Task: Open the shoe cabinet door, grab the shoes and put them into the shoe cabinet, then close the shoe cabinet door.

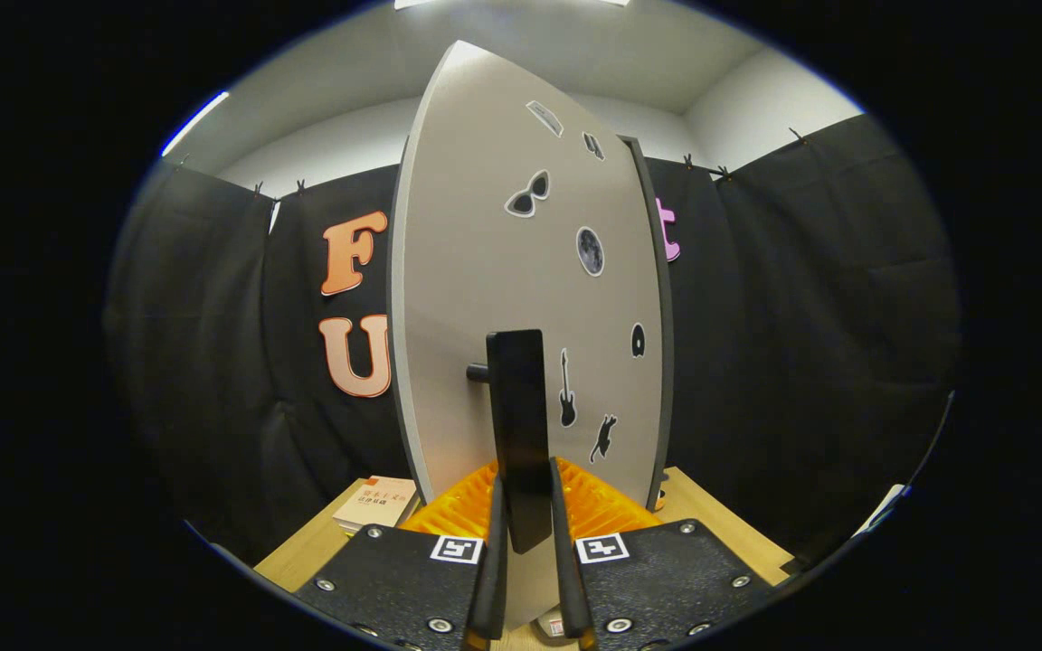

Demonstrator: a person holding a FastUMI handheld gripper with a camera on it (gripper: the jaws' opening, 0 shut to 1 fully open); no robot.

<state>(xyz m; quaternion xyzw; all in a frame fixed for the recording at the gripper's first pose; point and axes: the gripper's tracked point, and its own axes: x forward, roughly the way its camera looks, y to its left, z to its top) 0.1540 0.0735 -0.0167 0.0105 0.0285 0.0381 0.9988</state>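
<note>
Clamped on the dark upright handle [518, 425] between them, fingers [490, 579] of the gripper [528, 579] pinching its lower end from left and right, close together with only the slab of the handle in the gap. Fixed by a short dark peg on its left to the pale grey shoe cabinet door [485, 271], standing on edge just beyond the fingers and swung partly open, stickers scattered over its face: sunglasses, a moon, a guitar, a cat. Likely rigid and fairly light, a flat board turning on hinges, so best led by the handle in an arc rather than dragged straight; handle smooth and hard by the look of it, liable to slip if the pinch slackens. Low behind the door, something orange and ribbed [458, 511], its nature unclear. Further left, a small book [376, 503] lying flat on the wooden bench [304, 556]. All around, black cloth wall [204, 362] pegged along a line, white wall and ceiling above, a strip light up at the far left.
</note>
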